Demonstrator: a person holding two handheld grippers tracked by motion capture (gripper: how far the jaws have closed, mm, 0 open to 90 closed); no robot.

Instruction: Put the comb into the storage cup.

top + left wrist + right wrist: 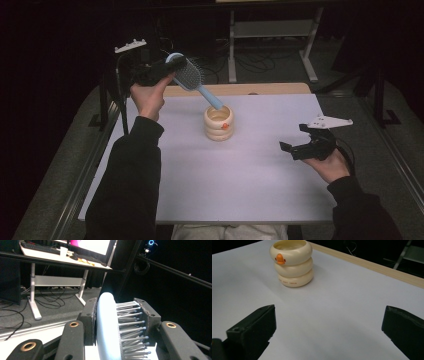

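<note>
So the left gripper (162, 71) is up in the air over the far left corner of the white table (260, 180), clamped on the head of a light blue hairbrush (192, 79). In the left gripper view you can see how the jaws squeeze it: one pad flat against the smooth blue back, the other pressed into the metal bristles (130, 322), so the head sits edge-on between them.

The brush runs on a diagonal. Its long axis slopes from the head, up high at the gripper, down and to the right, with the handle end pointing at the mouth of the cream duck cup (219, 122). The handle tip is right at the cup's rim; can't tell if it's actually touching or just above it. Bristles face the camera side in the high view.

The cup stands upright near the table's middle, its orange beak facing the person.

The right gripper (301, 141) hangs low over the right side of the table, jaws spread wide with nothing between them, well apart from the cup.
</note>
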